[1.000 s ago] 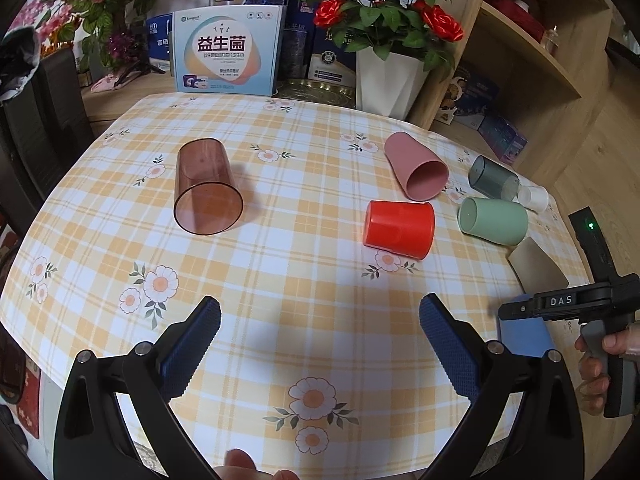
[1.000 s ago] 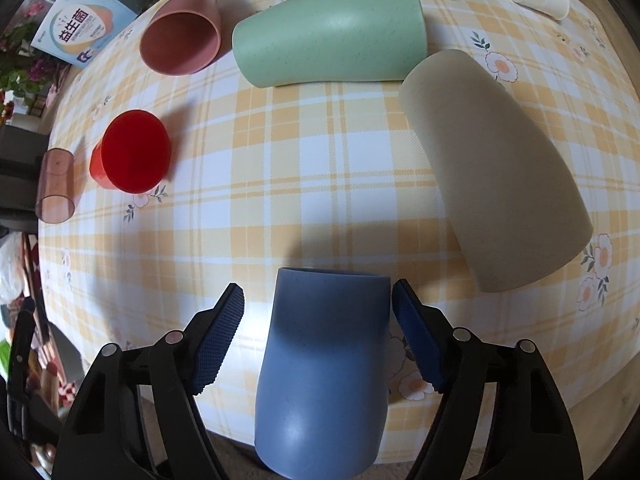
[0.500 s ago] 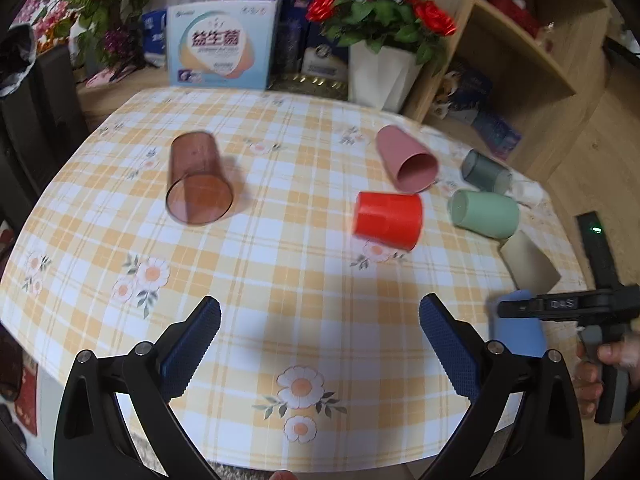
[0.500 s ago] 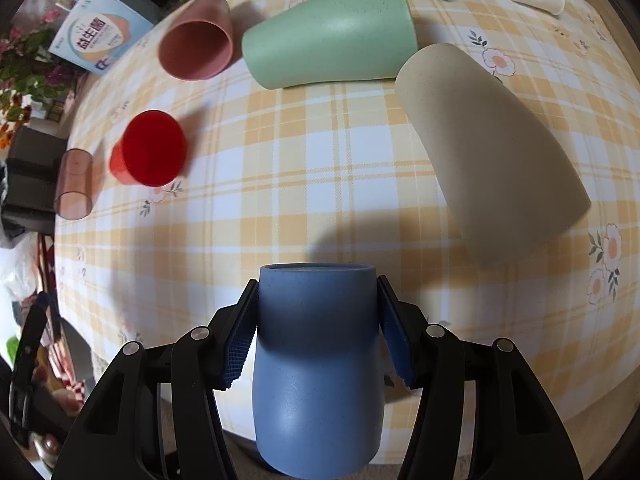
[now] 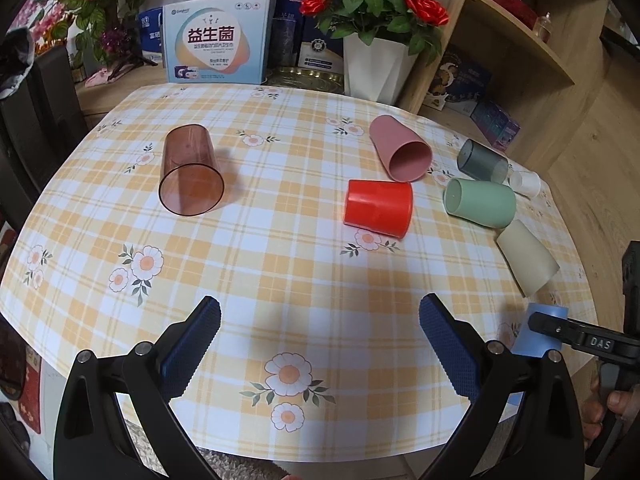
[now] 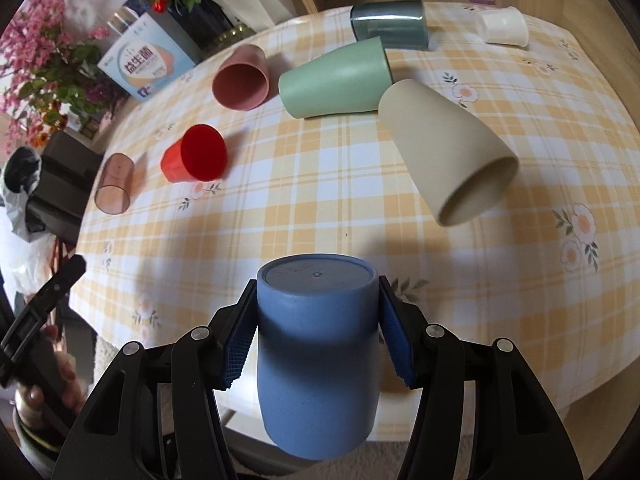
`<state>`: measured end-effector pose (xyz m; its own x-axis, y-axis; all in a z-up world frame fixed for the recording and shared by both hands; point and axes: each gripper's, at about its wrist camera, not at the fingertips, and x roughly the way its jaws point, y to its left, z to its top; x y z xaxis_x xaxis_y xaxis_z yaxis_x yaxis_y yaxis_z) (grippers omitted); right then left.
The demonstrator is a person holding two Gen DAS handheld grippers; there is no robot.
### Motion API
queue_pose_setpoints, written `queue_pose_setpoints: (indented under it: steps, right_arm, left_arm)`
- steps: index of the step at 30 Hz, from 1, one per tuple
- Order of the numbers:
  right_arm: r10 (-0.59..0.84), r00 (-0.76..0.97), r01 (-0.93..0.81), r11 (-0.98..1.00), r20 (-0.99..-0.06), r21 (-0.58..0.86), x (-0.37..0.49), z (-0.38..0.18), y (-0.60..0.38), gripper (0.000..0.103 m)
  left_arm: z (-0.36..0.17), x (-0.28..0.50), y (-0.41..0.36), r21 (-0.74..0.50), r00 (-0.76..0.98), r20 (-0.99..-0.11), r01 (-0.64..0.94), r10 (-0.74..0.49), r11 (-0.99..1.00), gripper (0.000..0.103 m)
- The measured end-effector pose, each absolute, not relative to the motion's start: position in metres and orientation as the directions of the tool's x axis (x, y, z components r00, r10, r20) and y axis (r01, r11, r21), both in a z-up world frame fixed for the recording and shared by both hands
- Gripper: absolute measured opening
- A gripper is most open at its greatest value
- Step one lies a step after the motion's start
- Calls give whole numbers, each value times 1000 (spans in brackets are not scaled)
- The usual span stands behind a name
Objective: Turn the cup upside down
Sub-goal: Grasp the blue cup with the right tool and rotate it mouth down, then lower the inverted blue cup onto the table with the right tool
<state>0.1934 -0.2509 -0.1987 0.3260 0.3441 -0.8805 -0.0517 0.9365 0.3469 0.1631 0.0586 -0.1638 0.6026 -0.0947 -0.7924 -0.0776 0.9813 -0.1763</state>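
My right gripper (image 6: 316,344) is shut on a blue cup (image 6: 316,356) and holds it above the table's near edge, its closed base pointing away from the camera toward the table. The same blue cup (image 5: 542,330) shows at the right edge of the left wrist view, clamped in the right gripper (image 5: 560,330). My left gripper (image 5: 320,344) is open and empty, held above the near edge of the checked tablecloth (image 5: 280,280).
Several cups lie on their sides: a brown clear one (image 5: 190,176), a red one (image 5: 378,208), pink (image 5: 400,148), green (image 5: 480,202), beige (image 5: 526,258), dark teal (image 5: 482,160), and a small white one (image 5: 525,183). A box (image 5: 218,40) and a flower pot (image 5: 378,68) stand behind.
My right gripper closed on the blue cup, lifted it off the table and tilted it so its base faces forward. The left gripper drew back a little.
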Motion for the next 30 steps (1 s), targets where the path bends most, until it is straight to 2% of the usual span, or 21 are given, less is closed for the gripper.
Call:
queue_pose_setpoints:
  steps: [12,30]
  right_arm:
    - [320,394,-66,945,-862,321,184,-185,-264,55]
    - [153,499,-123,987,-853,105,231,-180,-232,54]
  left_arm:
    - [-159,161,51,-145,615,-785,-67,-74,987,97]
    - [-160,161,59,-155,617,-784,-81,-72,985,97]
